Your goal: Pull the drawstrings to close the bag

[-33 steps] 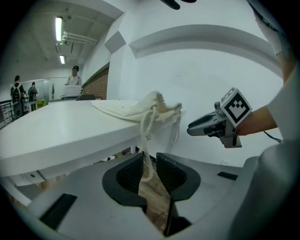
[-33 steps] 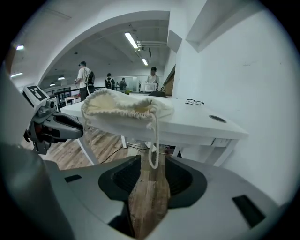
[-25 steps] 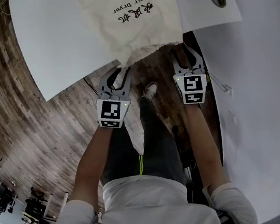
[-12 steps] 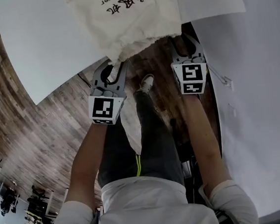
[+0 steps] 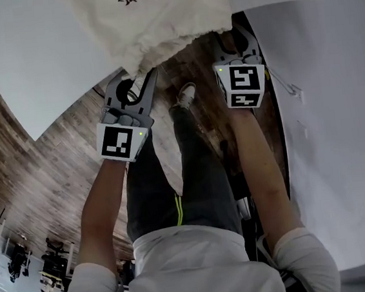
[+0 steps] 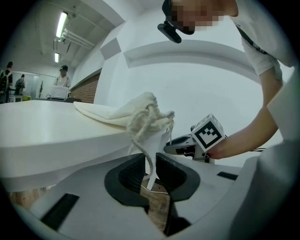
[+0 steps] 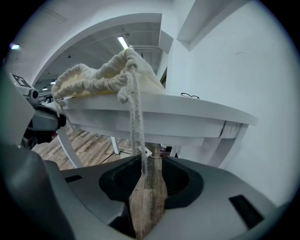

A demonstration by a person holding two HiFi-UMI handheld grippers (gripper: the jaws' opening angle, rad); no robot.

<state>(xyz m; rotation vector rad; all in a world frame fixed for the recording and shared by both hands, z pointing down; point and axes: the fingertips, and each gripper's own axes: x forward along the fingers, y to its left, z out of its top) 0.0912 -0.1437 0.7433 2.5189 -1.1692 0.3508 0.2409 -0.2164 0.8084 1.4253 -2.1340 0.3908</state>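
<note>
Both grippers have drawn wider apart over the last second, the left gripper (image 5: 132, 86) sliding outward from the bag's mouth, while the bag (image 5: 156, 15) has shifted toward the top of the head view. The bag is cream, coarse-woven cloth with black print. It lies flat on the smooth white table (image 5: 36, 54), and its mouth (image 5: 144, 55) is bunched into tight puckers that reach past the table's edge, above the wood-plank floor (image 5: 56, 175). From those puckers a twisted off-white drawstring (image 6: 146, 140) drops between the left gripper's dark ribbed fingers (image 6: 131, 174), which pinch it with only a narrow slit left between them. The right gripper (image 5: 235, 39) sits at the opposite side of the mouth. Its fingers (image 7: 174, 180) are closed on the other drawstring (image 7: 136, 117), which runs taut and straight up to the gathered cloth.
</note>
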